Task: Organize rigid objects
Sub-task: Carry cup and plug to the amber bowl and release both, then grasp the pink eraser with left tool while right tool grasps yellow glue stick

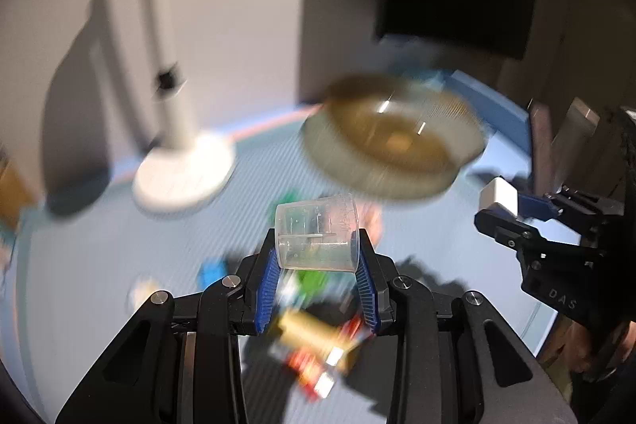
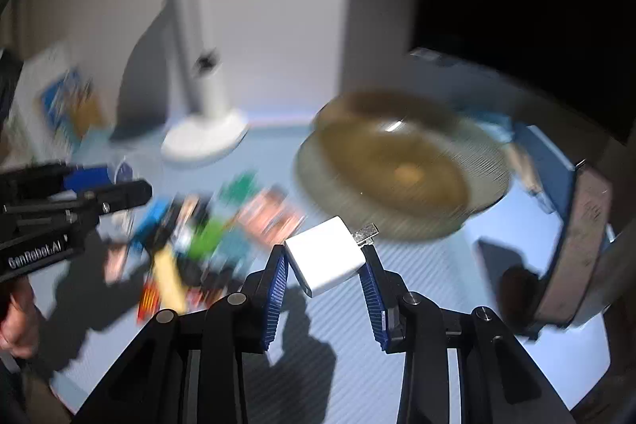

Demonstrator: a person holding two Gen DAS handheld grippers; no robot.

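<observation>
While both views are motion-blurred, the two grasps are legible. The left gripper (image 1: 318, 257) has its blue ribbed fingers (image 1: 268, 289) closed on a clear plastic measuring cup (image 1: 316, 231), which lies tilted on its side between them, held above the surface (image 1: 99, 245). Printed graduation marks show on the cup wall.

The right gripper (image 2: 324, 261) clamps a white plug adapter (image 2: 326, 257) between its blue fingers (image 2: 371, 289). A metal prong (image 2: 365, 232) projects from the adapter's far right side. The adapter sits tilted and raised above the surface (image 2: 417, 285). In the left wrist view, the same right gripper (image 1: 505, 209) appears at the right edge with the white adapter (image 1: 497, 197) at its tip.

A round amber glass bowl (image 1: 397, 138) stands beyond both grippers, on the far right part of the pale blue surface. In the right wrist view the bowl (image 2: 393, 161) lies just past the adapter.

A heap of small coloured objects (image 2: 190, 237) lies on the surface left of the right gripper; the blur prevents identification of individual items. In the left wrist view the heap (image 1: 318, 344) lies beneath the held cup.

A white lamp base (image 1: 183, 173) with an upright post stands at the far left, against the wall. A blue raised edge (image 2: 556, 177) borders the surface at right.
</observation>
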